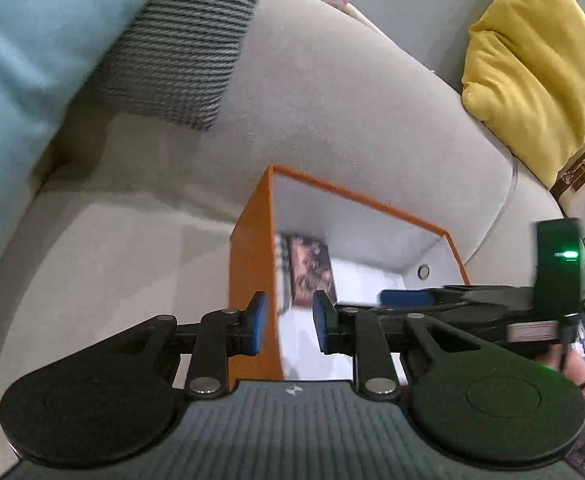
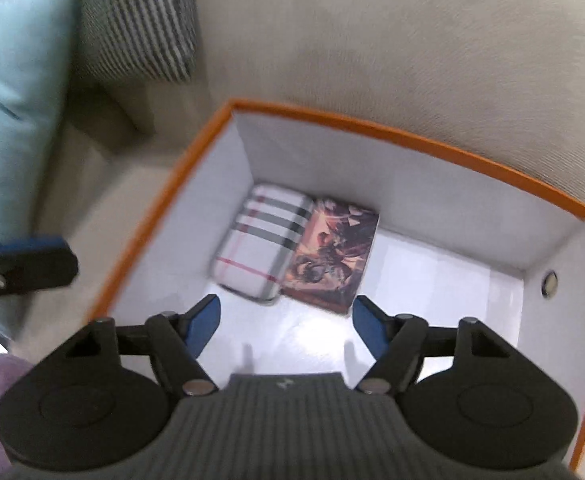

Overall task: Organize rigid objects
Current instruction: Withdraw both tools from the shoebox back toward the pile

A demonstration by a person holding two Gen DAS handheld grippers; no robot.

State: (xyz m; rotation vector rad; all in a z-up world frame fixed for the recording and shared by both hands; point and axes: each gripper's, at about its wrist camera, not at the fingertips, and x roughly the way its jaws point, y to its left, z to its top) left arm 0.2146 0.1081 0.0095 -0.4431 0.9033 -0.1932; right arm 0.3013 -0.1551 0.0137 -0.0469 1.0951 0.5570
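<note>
orange card forms the outside of the box (image 2: 444, 142), white inside, which sits on a beige sofa (image 2: 372, 40) against the backrest. on the box floor, at the far left corner, lie two flat items touching side by side: a plaid case (image 2: 260, 246) on the left and a picture book (image 2: 330, 258) on the right.

right tool (image 2: 286, 326) hangs over the near part of the box, its blue pads (image 2: 202, 324) spread wide with nothing between them.

left tool (image 1: 288, 324) sits at the left wall of the box; its jaws are partly apart and straddle that orange wall, one pad (image 1: 258, 322) outside and one inside. whether the pads press the wall cannot be told.

a light blue cushion (image 1: 24, 80) and a striped cushion (image 1: 184, 40) rest at the far left of the sofa, a yellow cushion (image 1: 532, 72) at the far right.
</note>
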